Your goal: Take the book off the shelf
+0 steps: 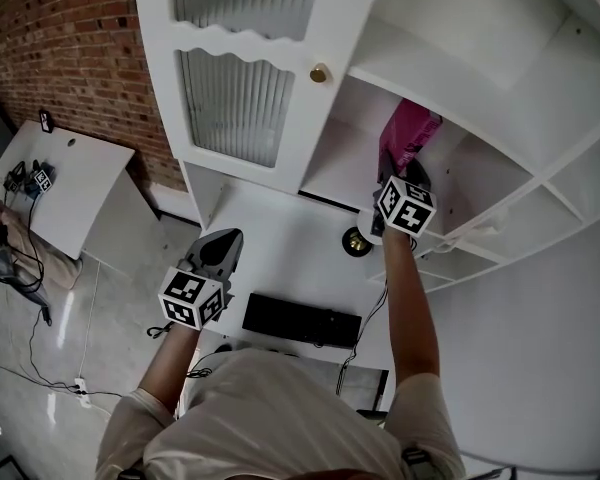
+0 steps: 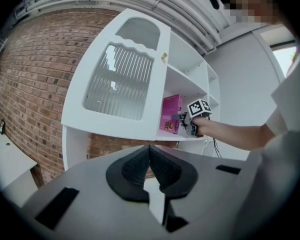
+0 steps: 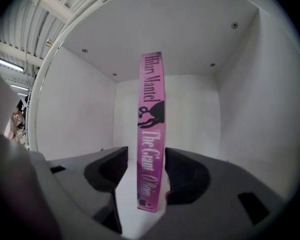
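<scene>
A pink book [image 3: 151, 134] stands upright, spine toward me, alone in a white shelf compartment [image 3: 85, 114]. My right gripper [image 3: 146, 159] straddles its lower spine with the jaws open. A gap shows on the left side, and the right pad lies close against the cover. In the head view the right gripper [image 1: 404, 175] reaches into the shelf [image 1: 330, 173] at the book [image 1: 408, 133]. The left gripper view shows the book [image 2: 171, 111] and right gripper [image 2: 183, 118] from the side. My left gripper [image 1: 223, 240] hangs lower left, away from the shelf, pads [image 2: 140, 166] together and empty.
The cabinet's ribbed-glass door [image 1: 235, 98] with a brass knob [image 1: 319, 73] stands open left of the compartment. Below lie a white desk [image 1: 280, 248] with a black keyboard [image 1: 302, 320] and a round dark object [image 1: 357, 242]. A brick wall [image 1: 70, 38] and a white table [image 1: 65, 183] are at left.
</scene>
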`<state>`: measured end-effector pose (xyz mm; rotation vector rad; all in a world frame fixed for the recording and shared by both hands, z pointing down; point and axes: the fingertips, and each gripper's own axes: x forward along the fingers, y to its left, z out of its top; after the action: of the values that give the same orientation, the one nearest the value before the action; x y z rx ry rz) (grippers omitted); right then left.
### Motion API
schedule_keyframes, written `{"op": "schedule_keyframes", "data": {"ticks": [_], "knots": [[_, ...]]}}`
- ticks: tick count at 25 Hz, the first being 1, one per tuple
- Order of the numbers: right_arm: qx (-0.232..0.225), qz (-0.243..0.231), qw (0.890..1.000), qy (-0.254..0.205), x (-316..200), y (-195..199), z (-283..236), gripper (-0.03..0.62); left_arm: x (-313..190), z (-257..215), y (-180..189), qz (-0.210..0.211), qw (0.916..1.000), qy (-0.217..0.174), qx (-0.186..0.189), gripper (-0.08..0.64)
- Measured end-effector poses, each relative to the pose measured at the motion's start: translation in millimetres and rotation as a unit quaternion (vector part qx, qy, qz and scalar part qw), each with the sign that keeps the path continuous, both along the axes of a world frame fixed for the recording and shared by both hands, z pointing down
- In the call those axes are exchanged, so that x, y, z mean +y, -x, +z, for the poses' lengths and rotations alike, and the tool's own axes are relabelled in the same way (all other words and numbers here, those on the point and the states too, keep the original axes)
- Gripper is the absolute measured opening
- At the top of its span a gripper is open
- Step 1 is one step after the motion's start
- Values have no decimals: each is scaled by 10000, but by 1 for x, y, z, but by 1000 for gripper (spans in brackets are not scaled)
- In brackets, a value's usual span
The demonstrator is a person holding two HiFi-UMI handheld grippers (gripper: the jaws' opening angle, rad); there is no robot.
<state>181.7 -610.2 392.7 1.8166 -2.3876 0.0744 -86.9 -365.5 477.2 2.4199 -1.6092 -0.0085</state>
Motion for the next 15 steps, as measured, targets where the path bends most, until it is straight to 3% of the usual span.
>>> {"op": "schedule_keyframes", "data": {"ticks": [15], "knots": [[229,470,9986,22,-51,-9,2,216,9,10,18,-332,9994,119,39,-5]]}}
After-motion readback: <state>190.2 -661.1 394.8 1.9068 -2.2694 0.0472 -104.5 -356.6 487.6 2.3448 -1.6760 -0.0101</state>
